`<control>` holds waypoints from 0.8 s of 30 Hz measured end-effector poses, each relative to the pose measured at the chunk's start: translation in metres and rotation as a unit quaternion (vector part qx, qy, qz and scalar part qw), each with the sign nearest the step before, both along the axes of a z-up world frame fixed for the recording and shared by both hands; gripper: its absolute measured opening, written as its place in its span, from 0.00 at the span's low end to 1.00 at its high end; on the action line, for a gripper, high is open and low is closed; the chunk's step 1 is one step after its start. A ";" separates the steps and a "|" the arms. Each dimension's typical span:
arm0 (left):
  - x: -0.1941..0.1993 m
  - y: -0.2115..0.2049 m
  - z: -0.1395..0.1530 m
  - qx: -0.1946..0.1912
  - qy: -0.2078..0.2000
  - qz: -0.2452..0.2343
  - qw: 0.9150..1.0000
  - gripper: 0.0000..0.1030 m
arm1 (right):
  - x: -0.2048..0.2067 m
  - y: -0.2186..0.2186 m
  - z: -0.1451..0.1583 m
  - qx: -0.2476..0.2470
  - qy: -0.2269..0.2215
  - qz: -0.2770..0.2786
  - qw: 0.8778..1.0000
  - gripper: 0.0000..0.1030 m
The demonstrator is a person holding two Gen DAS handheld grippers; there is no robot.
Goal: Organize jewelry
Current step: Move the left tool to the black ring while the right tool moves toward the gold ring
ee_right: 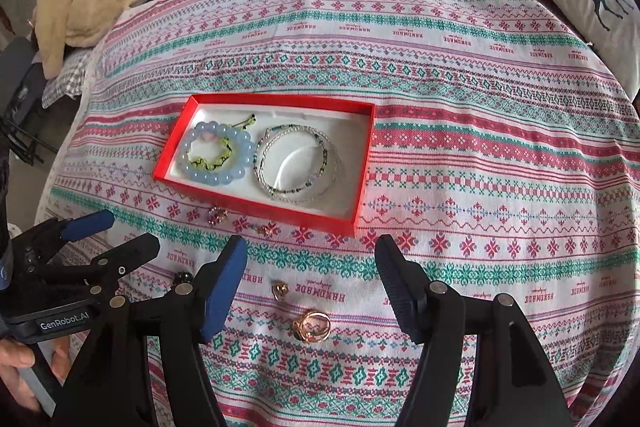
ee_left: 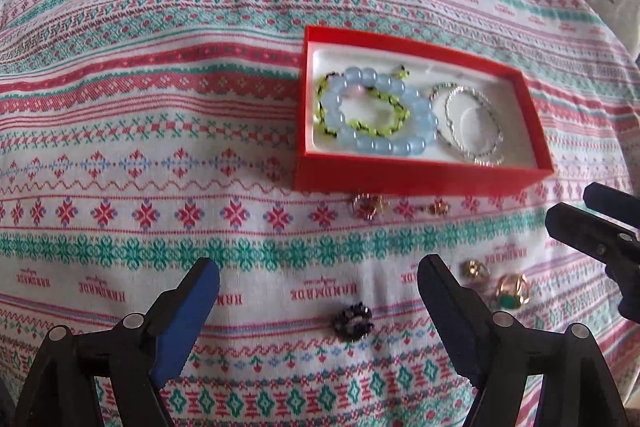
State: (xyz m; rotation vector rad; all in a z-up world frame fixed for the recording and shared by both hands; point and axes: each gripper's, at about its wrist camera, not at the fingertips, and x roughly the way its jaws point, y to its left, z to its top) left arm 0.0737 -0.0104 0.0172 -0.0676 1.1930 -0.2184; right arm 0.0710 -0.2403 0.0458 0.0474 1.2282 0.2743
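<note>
Honestly the biggest worry here is the patterned bedspread (ee_right: 460, 107) itself: it's soft and busy, so any of the small pieces left outside the red jewelry box (ee_right: 362, 163) could get pushed into a fold or pinched along with the cloth if a jaw comes down too steep. The box sits mid-bed and already has the pale blue bead bracelet (ee_left: 404, 143) with a yellow-green braided bracelet (ee_left: 326, 111) in its left half and the thin clear-bead bracelets (ee_right: 298, 163) in its right half, so a clumsy drop could tangle things in there, or a nudge on the near wall could shift the whole box. Just in front of the box's near wall lie two small earring-like pieces (ee_right: 218, 215), hard to make out. Further toward the camera from the box sits a dark beaded cluster piece (ee_left: 354, 321), right between the jaws of the left gripper (ee_left: 320, 307), which are spread wide and not touching it. The right gripper (ee_right: 312, 287) is also spread, nothing pinched, hanging over the gold rings (ee_right: 314, 323) and a smaller gold ring (ee_right: 280, 289). Both tools point steeply down at the bed, side by side, close enough that they could bump. A hand (ee_right: 24, 367) shows on the left tool's handle.
</note>
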 end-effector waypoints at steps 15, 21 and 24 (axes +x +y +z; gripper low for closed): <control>-0.019 -0.003 -0.025 -0.032 0.049 -0.017 0.998 0.82 | -0.031 -0.011 -0.028 -0.007 0.070 0.006 0.998 0.67; -0.020 -0.005 -0.032 -0.055 0.063 -0.014 0.996 0.82 | -0.038 -0.013 -0.039 -0.014 0.084 0.011 0.996 0.67; -0.022 -0.010 -0.034 -0.048 0.059 -0.017 0.997 0.80 | -0.040 -0.013 -0.043 -0.022 0.088 0.012 0.996 0.67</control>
